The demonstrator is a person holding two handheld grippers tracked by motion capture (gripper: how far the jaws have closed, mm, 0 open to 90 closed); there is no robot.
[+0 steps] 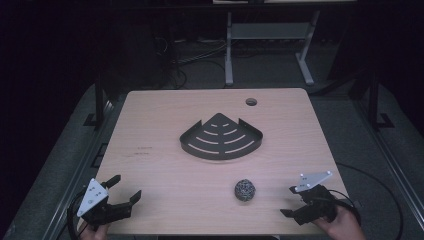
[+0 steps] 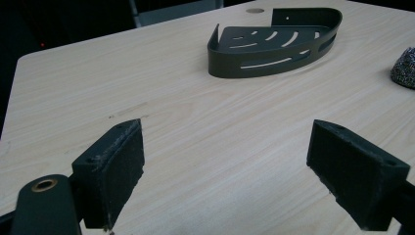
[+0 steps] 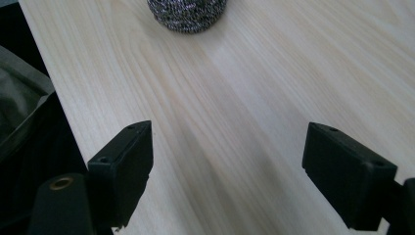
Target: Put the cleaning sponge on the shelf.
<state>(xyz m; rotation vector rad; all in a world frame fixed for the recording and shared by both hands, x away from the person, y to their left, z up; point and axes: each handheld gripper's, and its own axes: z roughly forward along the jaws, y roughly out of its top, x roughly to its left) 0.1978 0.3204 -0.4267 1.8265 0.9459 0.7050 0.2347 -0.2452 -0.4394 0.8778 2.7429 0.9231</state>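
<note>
While both the left gripper (image 1: 122,192) and right gripper (image 1: 290,201) rest wide open and empty, nothing seems begun; the steel-wool scouring ball (image 1: 245,190) lies just ahead of the right one, the black corner shelf basket (image 1: 221,137) beyond, so reaching forward to close on the ball looks likely next.

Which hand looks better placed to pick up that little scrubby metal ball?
The right gripper, probably. The steel wool ball lies nearer to it than to the left gripper, and sits straight ahead between its open jaws in the right gripper view. Both are open and empty.
</note>
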